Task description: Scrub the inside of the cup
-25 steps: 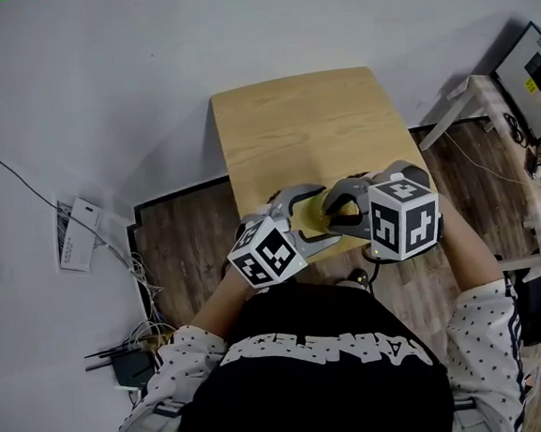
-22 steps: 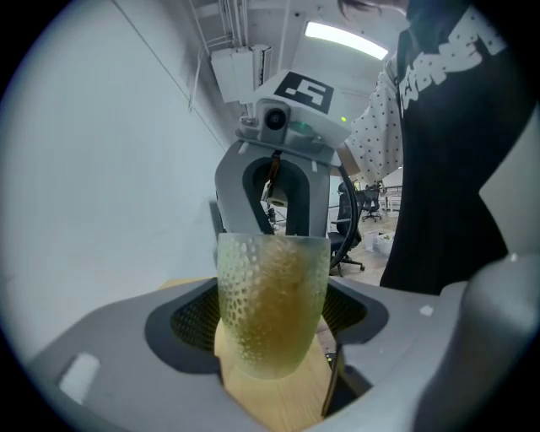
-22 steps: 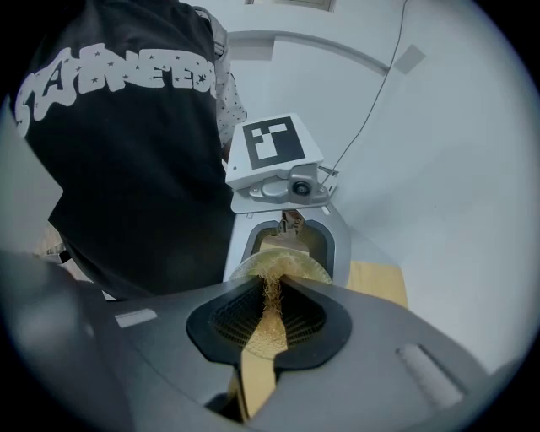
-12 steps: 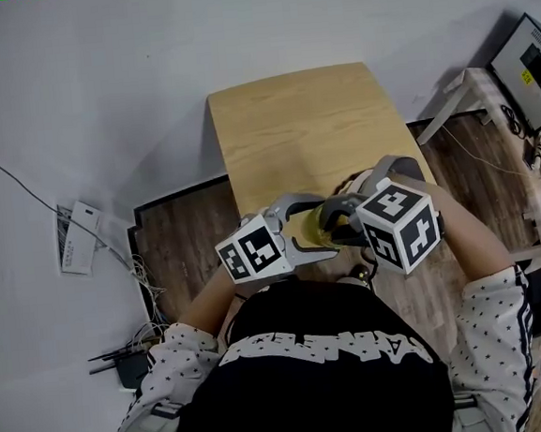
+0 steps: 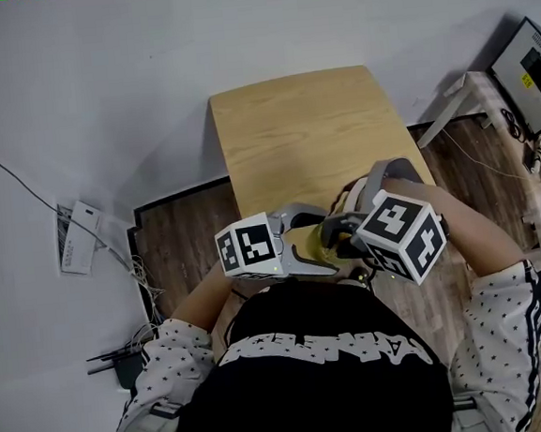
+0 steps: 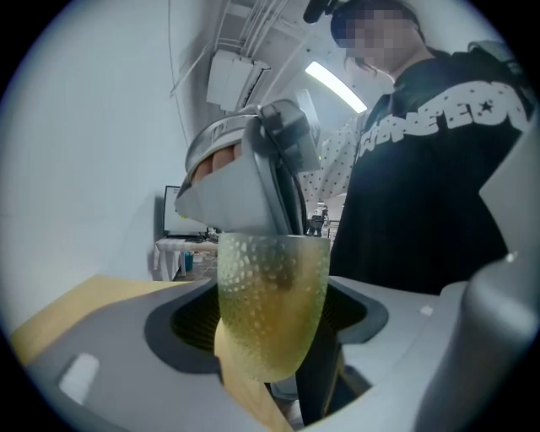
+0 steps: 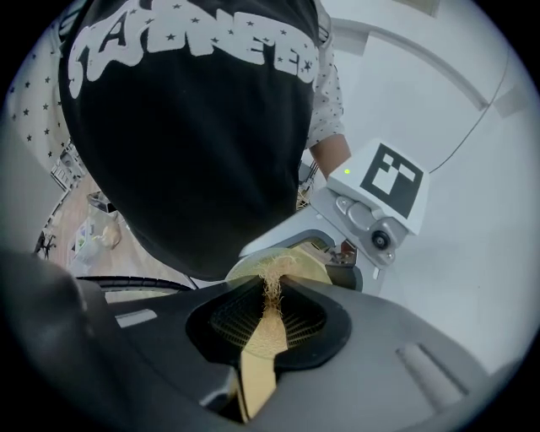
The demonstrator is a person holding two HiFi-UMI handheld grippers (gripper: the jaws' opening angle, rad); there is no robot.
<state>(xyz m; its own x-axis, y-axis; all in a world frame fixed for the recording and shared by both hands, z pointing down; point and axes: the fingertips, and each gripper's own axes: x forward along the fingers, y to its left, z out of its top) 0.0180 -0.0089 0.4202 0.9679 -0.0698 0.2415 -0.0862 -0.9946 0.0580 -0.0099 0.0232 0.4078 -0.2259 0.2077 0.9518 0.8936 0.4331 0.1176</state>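
- Left hand-held gripper (image 5: 322, 243): jaws spread wide and clamped on the cup (image 6: 272, 295), one pad on each side of its wall.
- Cup: yellowish, see-through, dimpled surface. It sits at the near edge of the wooden worktop (image 5: 306, 132), close to the person's chest. Can't tell whether its base rests on the worktop or hangs clear of it.
- Right hand-held gripper (image 7: 268, 314): jaws clenched on the flat, pale handle of a brush (image 7: 256, 375), with the handle running out between the pads.
- Bristles (image 7: 272, 285): straw-coloured and frayed, pointing into the cup's mouth. The cup rim shows just past the jaw tips in the right gripper view.
- The left gripper view shows the right hand-held gripper directly above the cup's open top, nose down. A darker smudge shows through the cup wall near the top.
- In the head view the two hand-held grippers meet over the cup, and their marker cubes sit either side of it, left (image 5: 248, 248) and right (image 5: 402, 236).
- Person: black shirt (image 5: 313, 376) with white lettering and dotted sleeves, leaning over the near end of the worktop.
- The rest of the worktop beyond the cup is bare wood. Dark wood floor (image 5: 183, 237) lies to its left.
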